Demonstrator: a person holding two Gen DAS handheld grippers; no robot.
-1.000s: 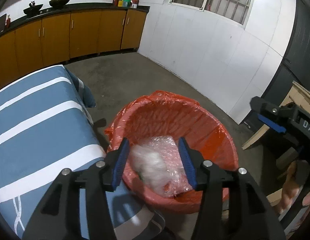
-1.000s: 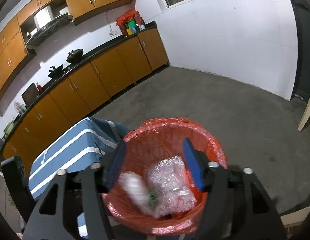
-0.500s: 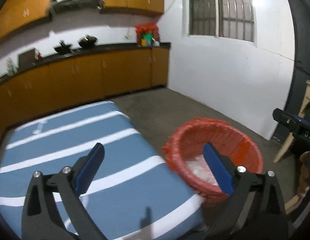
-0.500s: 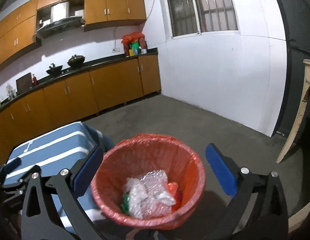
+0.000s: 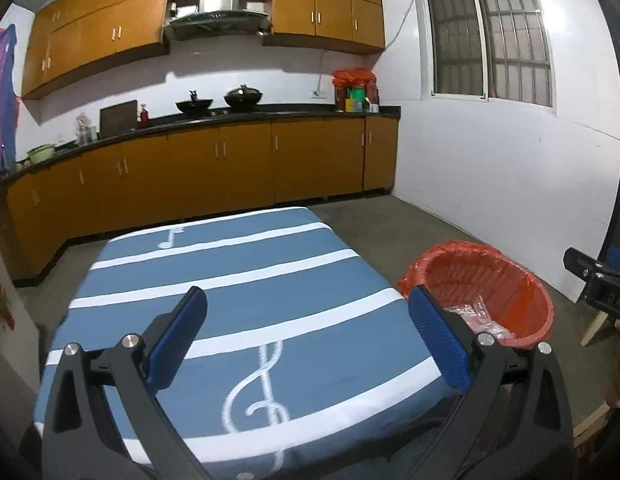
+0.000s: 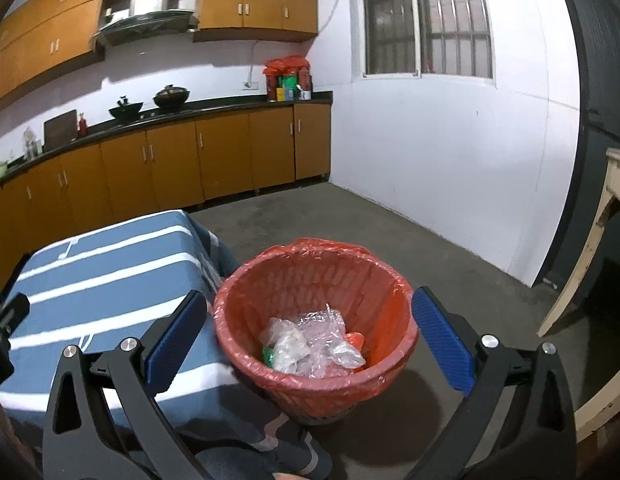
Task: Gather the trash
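A red trash basket (image 6: 374,280) lined with a red plastic bag stands on the floor beside the table. Crumpled clear plastic wrap (image 6: 314,340) and a green scrap lie in its bottom. My right gripper (image 6: 308,332) is open and empty, held above and in front of the basket, its blue pads on either side of it in view. My left gripper (image 5: 306,336) is open and empty over the blue striped tablecloth (image 5: 238,280). The basket (image 5: 522,300) sits to its right, with plastic showing inside.
The table with the blue-and-white striped cloth (image 6: 90,264) stands left of the basket. Wooden kitchen cabinets (image 5: 190,176) line the far wall. A white wall (image 6: 450,168) is at right, and a pale wooden frame (image 6: 590,248) stands at far right on the grey floor.
Both grippers have opened wide and pulled up and back from the basket. The plastic trash has dropped into the basket. The left gripper has swung left over the table.
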